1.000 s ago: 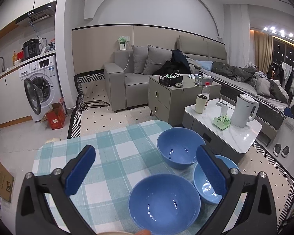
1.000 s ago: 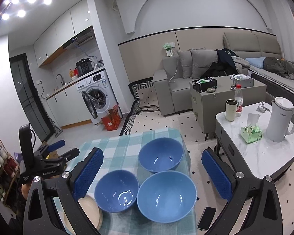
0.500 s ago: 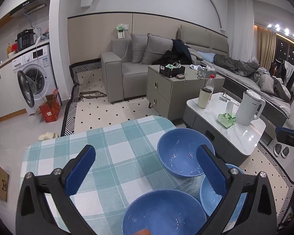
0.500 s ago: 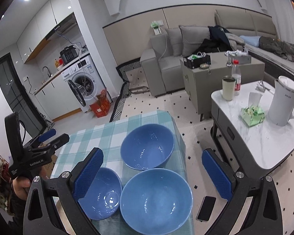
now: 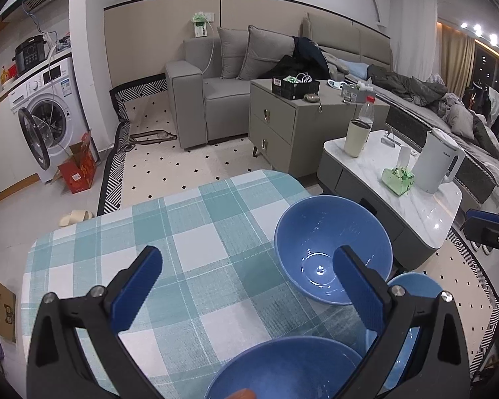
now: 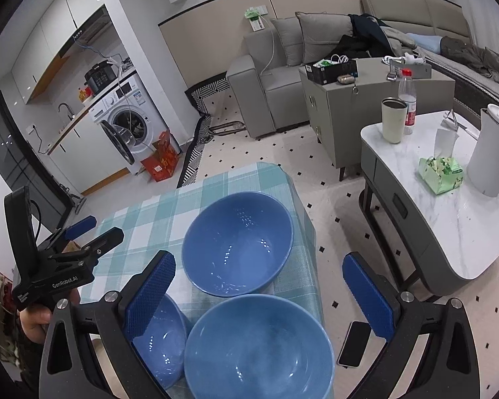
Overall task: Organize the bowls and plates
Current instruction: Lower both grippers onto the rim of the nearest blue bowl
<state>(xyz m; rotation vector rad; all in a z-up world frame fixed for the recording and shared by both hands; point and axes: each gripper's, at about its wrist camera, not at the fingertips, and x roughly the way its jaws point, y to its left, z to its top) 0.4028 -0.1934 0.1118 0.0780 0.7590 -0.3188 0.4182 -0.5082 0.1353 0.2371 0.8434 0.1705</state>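
Left wrist view: sits behind the left gripper (image 5: 246, 286), looks forward and down over the checked table (image 5: 189, 266), close above it, toward the sofa (image 5: 236, 76).
Right wrist view: sits behind the right gripper (image 6: 259, 292), looks steeply down from the table's right end, close over the bowls.
Shared: 3 blue bowls, the far bowl (image 5: 332, 252) (image 6: 238, 246) in both, plus washing machine (image 5: 46, 113) (image 6: 129, 126), white kettle (image 5: 439, 159) (image 6: 492, 153).
Cross-sight: each view catches the other gripper at its edge.

Glossy glazed blue bowls (image 6: 238, 249) (smooth) on a woven checked cloth (image 5: 189, 249); marble-look tabletop (image 6: 465, 219).
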